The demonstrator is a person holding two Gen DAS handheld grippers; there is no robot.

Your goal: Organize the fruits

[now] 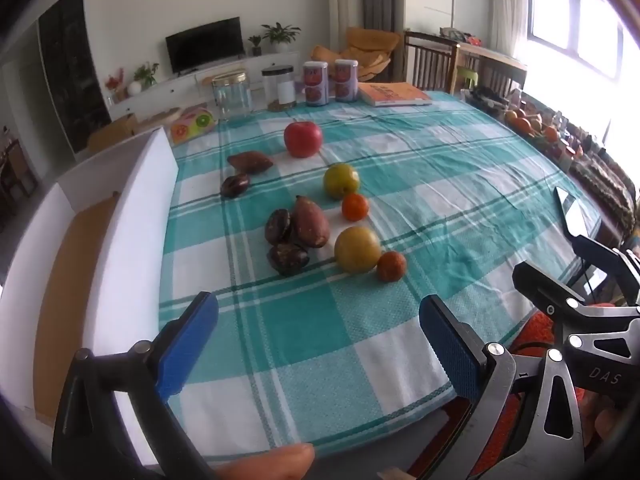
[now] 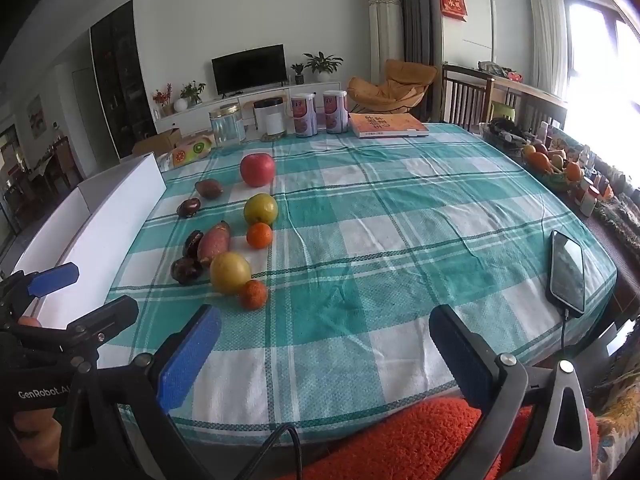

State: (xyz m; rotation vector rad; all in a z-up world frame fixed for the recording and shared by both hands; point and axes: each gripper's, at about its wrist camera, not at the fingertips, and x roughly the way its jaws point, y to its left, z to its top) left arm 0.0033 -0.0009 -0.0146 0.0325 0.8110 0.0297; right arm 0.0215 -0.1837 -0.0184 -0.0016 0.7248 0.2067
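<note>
Fruits lie on the teal checked tablecloth (image 1: 440,184): a red apple (image 1: 303,139), a green-yellow fruit (image 1: 341,180), a small orange (image 1: 355,207), a yellow fruit (image 1: 357,249), a rough orange fruit (image 1: 391,266), a sweet potato (image 1: 311,222) and several dark brown fruits (image 1: 287,258). A white box (image 1: 132,216) with a brown floor stands at the left. My left gripper (image 1: 320,344) is open and empty over the near table edge. My right gripper (image 2: 324,356) is open and empty, right of the left one. The yellow fruit (image 2: 230,273) and apple (image 2: 257,169) also show there.
Glass jars (image 1: 232,94), two cans (image 1: 316,82) and an orange book (image 1: 394,94) stand at the far edge. A phone (image 2: 567,274) on a cable lies at the right edge. A basket of oranges (image 2: 548,164) sits beyond the table's right side.
</note>
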